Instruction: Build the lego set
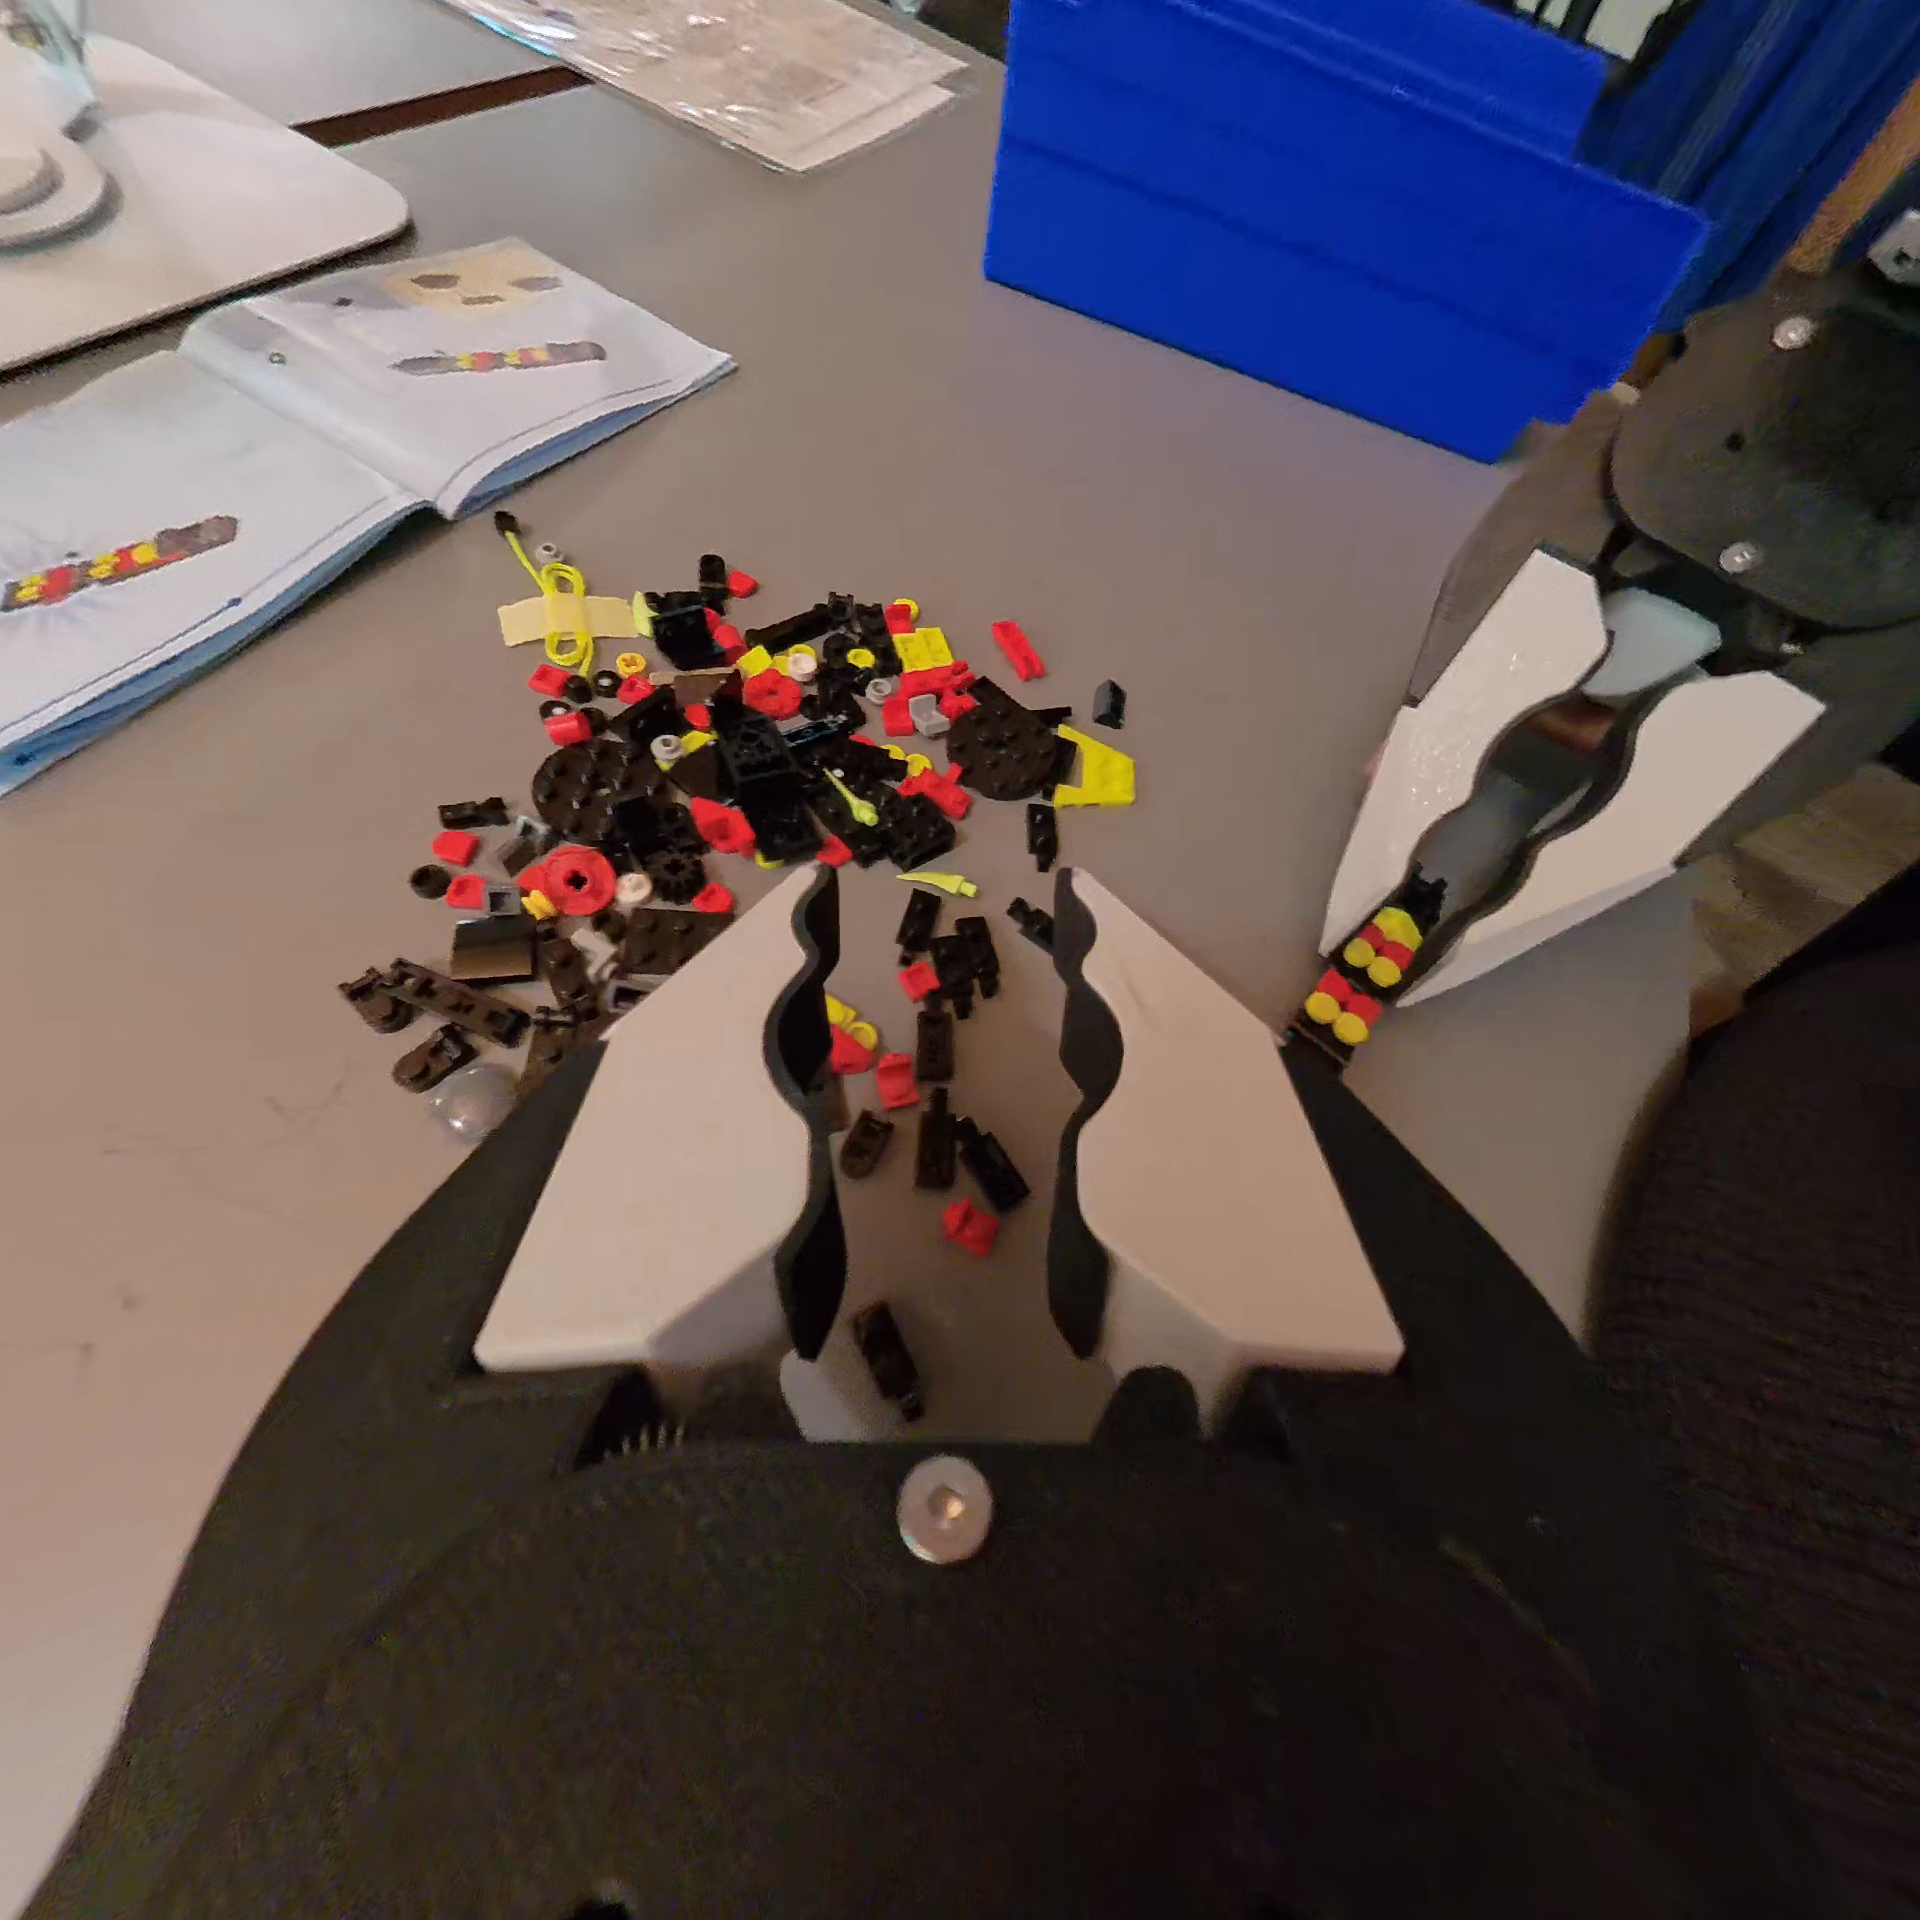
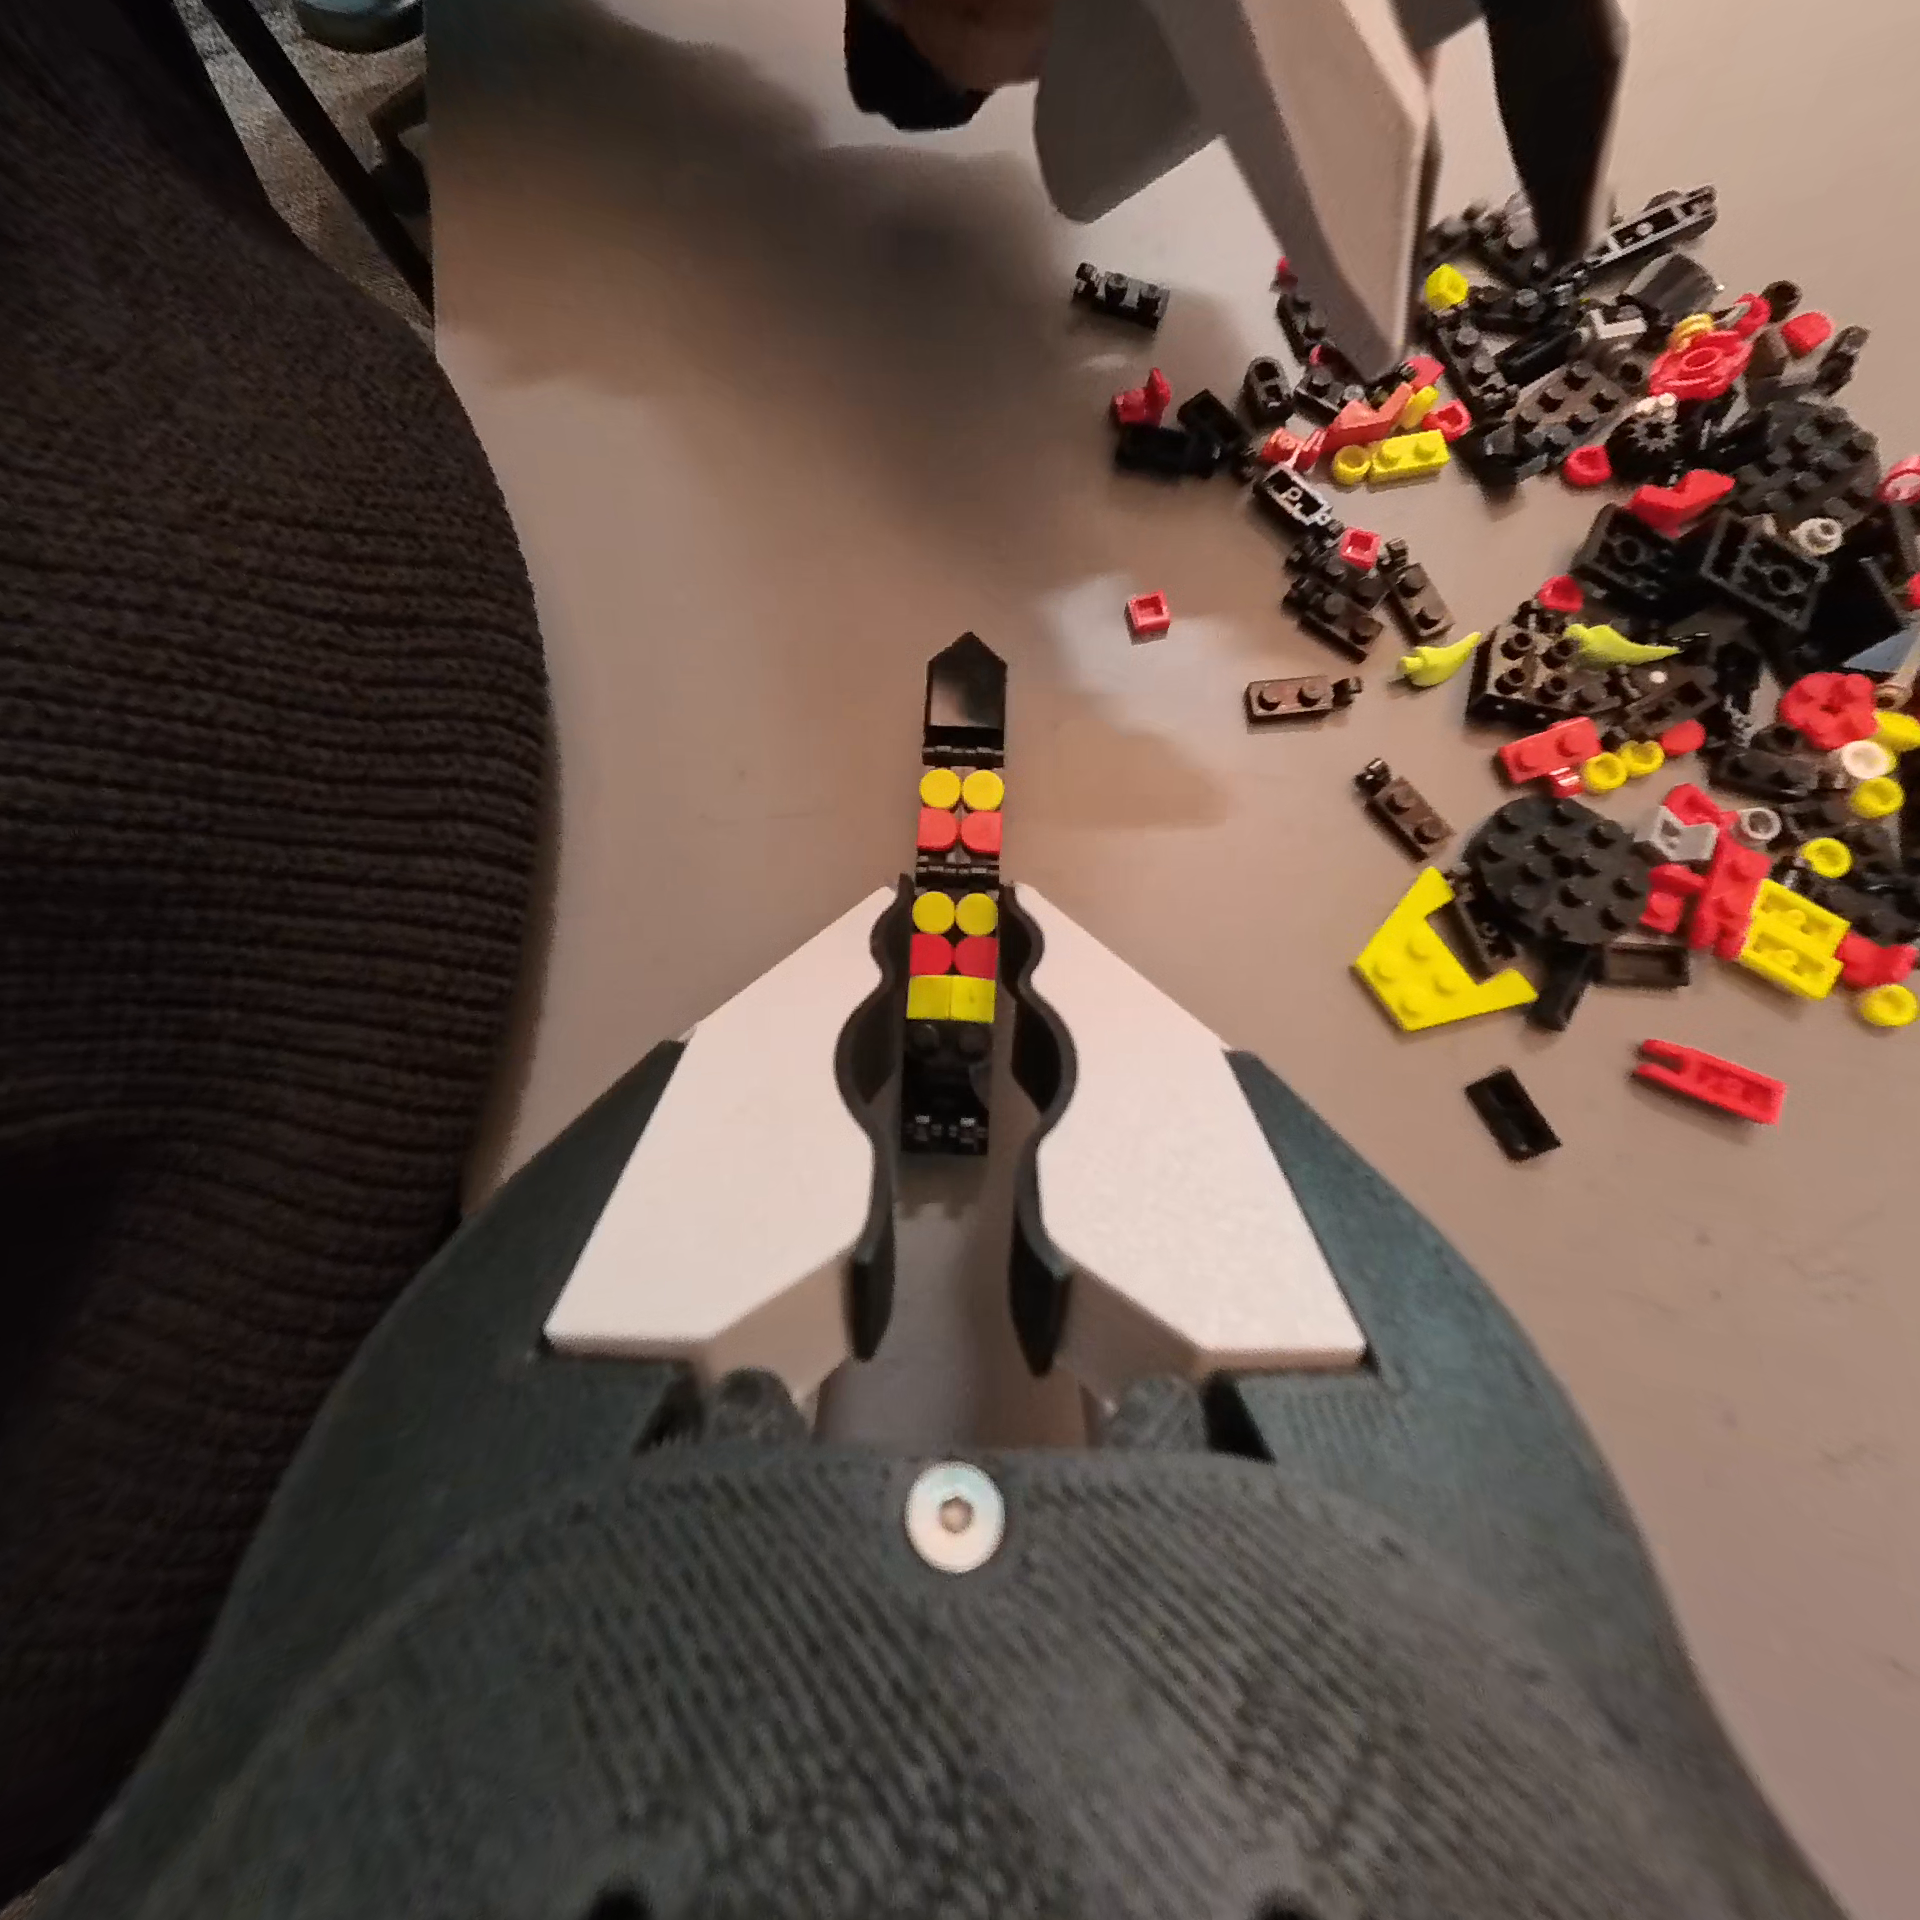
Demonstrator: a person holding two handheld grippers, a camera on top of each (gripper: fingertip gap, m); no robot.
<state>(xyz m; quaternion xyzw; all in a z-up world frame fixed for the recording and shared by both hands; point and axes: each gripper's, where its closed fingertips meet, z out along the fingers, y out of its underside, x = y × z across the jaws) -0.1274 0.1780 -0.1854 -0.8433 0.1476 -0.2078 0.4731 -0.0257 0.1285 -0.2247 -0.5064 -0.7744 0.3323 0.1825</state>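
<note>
A pile of loose black, red and yellow lego pieces (image 1: 769, 758) lies on the grey table; it also shows in the right wrist view (image 2: 1621, 623). My left gripper (image 1: 945, 894) is open and empty, hovering over small black and red pieces at the pile's near edge. My right gripper (image 2: 954, 904) is shut on a long narrow lego assembly (image 2: 958, 883) with a black pointed tip and yellow and red round tiles. The assembly sticks out past the fingertips. It also shows in the left wrist view (image 1: 1361, 971), held at the right.
An open instruction booklet (image 1: 312, 436) lies at the back left. A blue bin (image 1: 1340, 208) stands at the back right. A white mat (image 1: 177, 208) and a clear plastic bag (image 1: 748, 62) lie farther back. A person's dark knitted sleeve (image 2: 208, 727) is at the left.
</note>
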